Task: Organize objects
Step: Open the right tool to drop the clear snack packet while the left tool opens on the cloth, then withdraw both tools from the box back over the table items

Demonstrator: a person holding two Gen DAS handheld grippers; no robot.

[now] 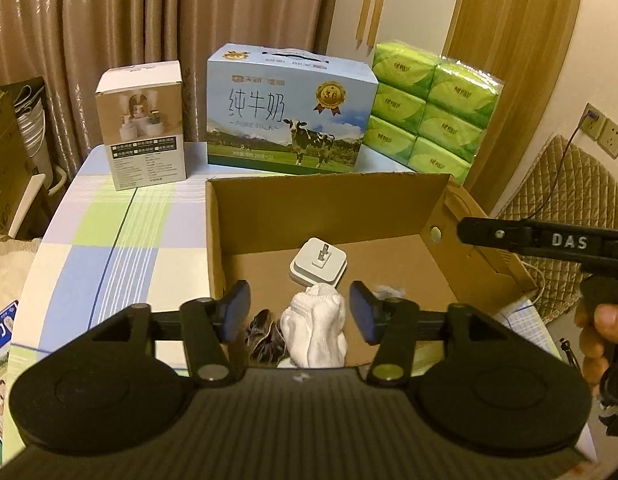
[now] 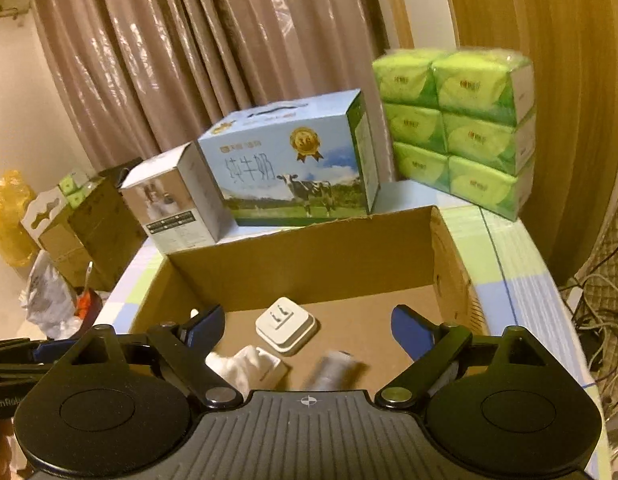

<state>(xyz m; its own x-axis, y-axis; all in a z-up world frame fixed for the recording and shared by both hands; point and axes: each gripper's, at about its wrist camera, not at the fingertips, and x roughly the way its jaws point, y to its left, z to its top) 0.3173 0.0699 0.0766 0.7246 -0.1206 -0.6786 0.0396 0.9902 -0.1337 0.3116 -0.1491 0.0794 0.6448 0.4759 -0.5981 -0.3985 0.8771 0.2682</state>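
- Curtains back the checked bench (image 1: 109, 240); cardboard box (image 1: 329, 188) sits mid-bench.
- Left gripper (image 1: 299, 312): jaws spread, white sock (image 1: 315, 326) directly between them, untouched, at the box's near edge.
- Right gripper (image 2: 307, 328): jaws wide, empty.

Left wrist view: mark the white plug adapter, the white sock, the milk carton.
white plug adapter (image 1: 318, 262), left wrist view, top face beside the prongs.
white sock (image 1: 315, 322), left wrist view, middle of the bundle.
milk carton (image 1: 287, 120), left wrist view, front face.
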